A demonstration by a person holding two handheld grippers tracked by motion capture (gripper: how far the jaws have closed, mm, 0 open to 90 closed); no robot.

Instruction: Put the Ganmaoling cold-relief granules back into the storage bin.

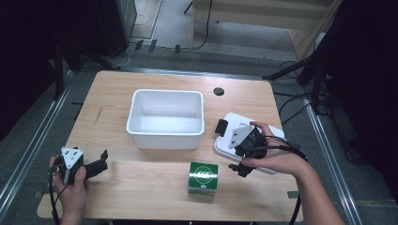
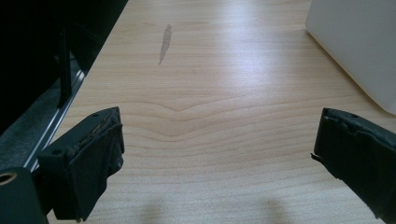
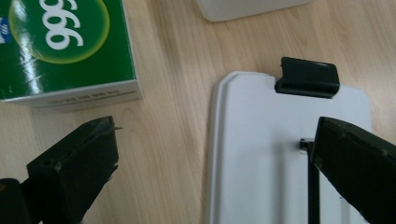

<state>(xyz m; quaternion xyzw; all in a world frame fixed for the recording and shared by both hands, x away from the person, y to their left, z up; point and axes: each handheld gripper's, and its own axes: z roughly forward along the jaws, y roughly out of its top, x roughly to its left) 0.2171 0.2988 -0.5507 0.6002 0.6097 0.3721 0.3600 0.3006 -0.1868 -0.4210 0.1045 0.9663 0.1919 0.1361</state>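
Table (image 1: pixel 141 161) evenly lit from above, surroundings left dark | glare seen on tabletop in left gripper view and on green box (image 3: pixel 60 42) | soft shadows cast near the jaws | nearest jaw parts slightly blurred | high view rendered soft.

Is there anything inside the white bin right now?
The white bin looks empty: its bare floor and far walls show in the high view. The strip of floor just behind its near wall is hidden. The green box stands outside it on the table.
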